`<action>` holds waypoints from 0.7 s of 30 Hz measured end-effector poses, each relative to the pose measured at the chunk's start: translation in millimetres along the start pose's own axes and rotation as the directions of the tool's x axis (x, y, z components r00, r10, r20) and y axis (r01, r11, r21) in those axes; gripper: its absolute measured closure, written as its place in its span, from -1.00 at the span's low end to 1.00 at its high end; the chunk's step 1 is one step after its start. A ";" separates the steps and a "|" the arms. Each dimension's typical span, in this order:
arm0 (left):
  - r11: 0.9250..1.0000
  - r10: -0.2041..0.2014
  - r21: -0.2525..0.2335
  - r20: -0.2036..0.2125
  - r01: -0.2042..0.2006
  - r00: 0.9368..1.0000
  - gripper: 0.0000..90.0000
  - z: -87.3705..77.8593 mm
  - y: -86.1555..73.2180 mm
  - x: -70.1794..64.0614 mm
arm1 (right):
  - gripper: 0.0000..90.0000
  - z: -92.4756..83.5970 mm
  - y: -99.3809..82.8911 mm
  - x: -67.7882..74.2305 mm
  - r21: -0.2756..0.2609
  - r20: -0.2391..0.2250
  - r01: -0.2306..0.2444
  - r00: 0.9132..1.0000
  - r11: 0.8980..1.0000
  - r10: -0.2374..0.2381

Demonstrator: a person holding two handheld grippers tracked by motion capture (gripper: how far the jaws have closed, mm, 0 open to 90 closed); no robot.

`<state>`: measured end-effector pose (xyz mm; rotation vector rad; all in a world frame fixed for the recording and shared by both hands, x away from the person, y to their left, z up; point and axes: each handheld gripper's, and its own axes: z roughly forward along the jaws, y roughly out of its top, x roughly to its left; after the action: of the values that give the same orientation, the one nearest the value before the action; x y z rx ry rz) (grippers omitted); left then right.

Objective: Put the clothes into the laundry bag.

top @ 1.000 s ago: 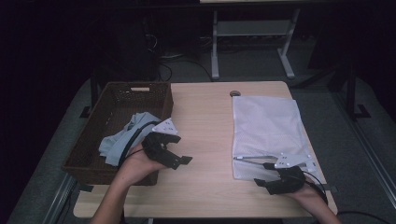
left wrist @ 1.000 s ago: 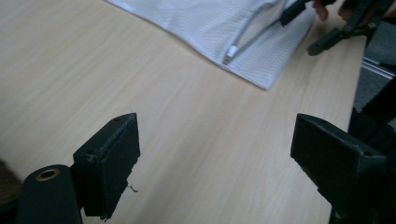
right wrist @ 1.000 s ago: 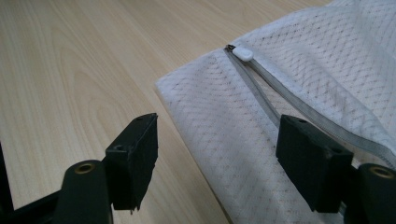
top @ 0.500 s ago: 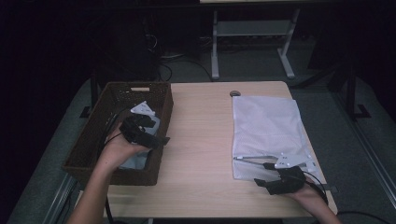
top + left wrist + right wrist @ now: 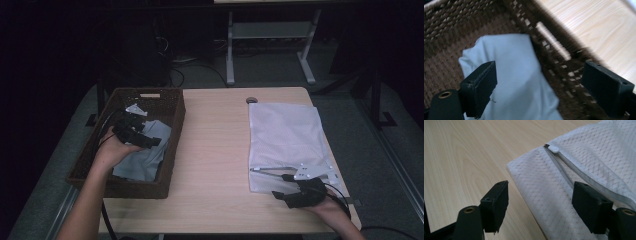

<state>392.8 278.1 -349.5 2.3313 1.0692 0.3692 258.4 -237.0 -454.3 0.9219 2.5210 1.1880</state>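
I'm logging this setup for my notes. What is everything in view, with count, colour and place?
Table: one, light wood, centre.
Basket: one, dark brown wicker, table's left side.
Cloth: one, pale blue-grey, inside the basket.
Mesh bag: one, white, zipper partly open, table's right side.
Small round thing: one, dark, far table edge.
Frame: one, light grey, floor behind the table.
Left gripper: black, open above the cloth.
Right gripper: black, open at the bag's near corner.

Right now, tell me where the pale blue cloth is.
In the high view the pale blue cloth lies inside the brown wicker basket at the table's left, just under the left tongs.
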 end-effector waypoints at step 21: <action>0.973 -0.100 0.205 -0.027 0.104 0.995 -0.77 68.7 -40.0 38.6 | -0.36 1.4 -0.6 -0.5 0.009 -0.003 0.000 1.000 1.000 0.000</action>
<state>424.4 304.2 -427.8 2.4434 1.2836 0.2493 259.1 -236.7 -455.7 0.9231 2.5309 1.1795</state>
